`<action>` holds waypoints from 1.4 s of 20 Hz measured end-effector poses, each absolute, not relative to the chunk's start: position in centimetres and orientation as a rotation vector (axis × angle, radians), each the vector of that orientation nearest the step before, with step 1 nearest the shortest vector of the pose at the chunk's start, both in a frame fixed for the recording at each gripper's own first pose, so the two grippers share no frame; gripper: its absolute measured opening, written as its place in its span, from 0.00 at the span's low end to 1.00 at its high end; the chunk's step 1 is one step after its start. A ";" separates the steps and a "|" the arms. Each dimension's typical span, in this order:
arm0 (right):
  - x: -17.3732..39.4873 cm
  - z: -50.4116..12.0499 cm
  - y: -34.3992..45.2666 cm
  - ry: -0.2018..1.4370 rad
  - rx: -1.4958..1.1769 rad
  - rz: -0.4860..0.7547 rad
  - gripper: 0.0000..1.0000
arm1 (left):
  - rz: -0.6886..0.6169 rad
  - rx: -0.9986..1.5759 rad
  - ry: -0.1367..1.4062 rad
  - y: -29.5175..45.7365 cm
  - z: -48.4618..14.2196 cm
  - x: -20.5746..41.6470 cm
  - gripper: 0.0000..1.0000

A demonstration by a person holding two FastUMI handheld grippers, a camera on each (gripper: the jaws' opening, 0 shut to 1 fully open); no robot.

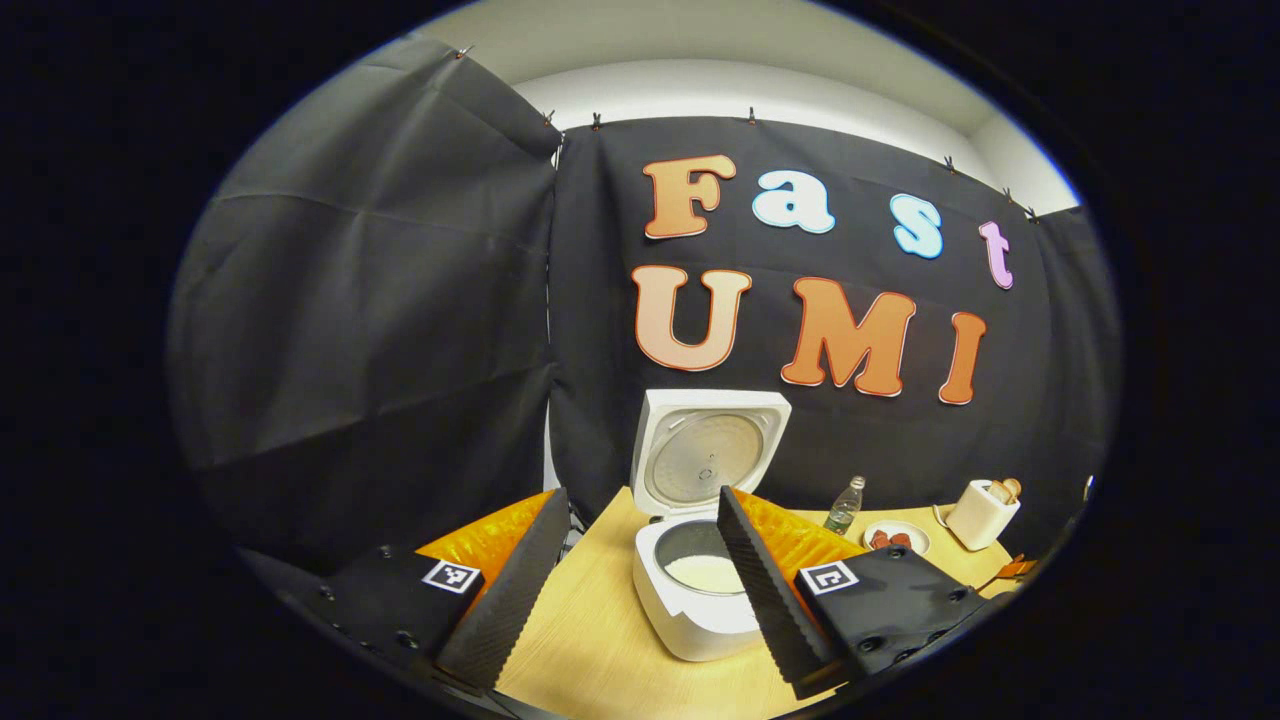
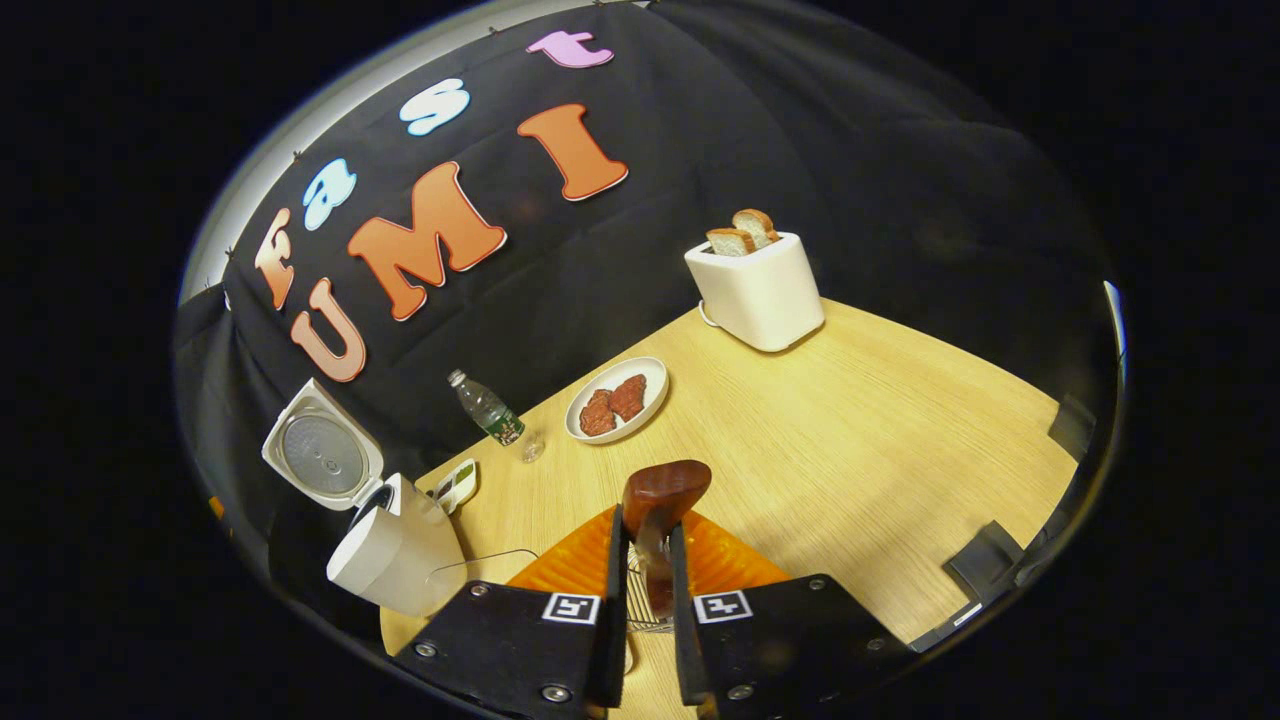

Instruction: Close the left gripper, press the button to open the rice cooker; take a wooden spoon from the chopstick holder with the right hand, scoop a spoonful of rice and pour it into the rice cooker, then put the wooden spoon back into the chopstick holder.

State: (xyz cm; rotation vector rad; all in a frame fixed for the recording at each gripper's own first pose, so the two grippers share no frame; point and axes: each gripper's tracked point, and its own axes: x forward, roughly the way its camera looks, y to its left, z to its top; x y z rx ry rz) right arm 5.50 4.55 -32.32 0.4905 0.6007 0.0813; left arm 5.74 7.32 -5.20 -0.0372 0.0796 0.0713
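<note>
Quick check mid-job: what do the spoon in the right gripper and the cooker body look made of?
Wooden spoon: looks like dark reddish wood with a glossy varnish, given its shine. Rice cooker: smooth matte white shell, probably plastic; its open lid's inner plate looks like dull metal.

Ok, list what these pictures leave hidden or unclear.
- Spoon: right gripper view; its handle runs down between the right gripper fingers, lower end hidden.
- Holder: right gripper view; just some wire shows between the fingers.
- Cooker: left gripper view; the left gripper finger covers part of the pot, and the open button cannot be made out.
- Bottle label: too small in the left gripper view.
</note>
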 end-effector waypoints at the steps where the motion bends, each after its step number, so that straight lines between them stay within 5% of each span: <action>1: 5.6 -32.5 3.7 0.598 0.479 0.061 0.25 | 0.073 -0.036 0.069 7.2 -4.5 6.5 1.00; 4: 4.9 -31.3 2.3 0.585 0.443 0.038 0.48 | 0.091 -0.022 0.053 6.6 -2.8 8.7 1.00; 7: 4.0 -29.8 0.9 0.579 0.354 0.019 0.94 | 0.071 -0.032 0.052 4.6 -0.9 12.1 1.00; 18: 3.7 -24.6 -1.5 0.543 0.266 -0.006 0.95 | 0.068 -0.015 0.070 0.9 5.2 31.2 1.00; 28: 5.4 -21.9 -3.6 0.523 0.241 -0.071 0.95 | 0.057 0.008 0.247 0.0 -1.4 41.8 1.00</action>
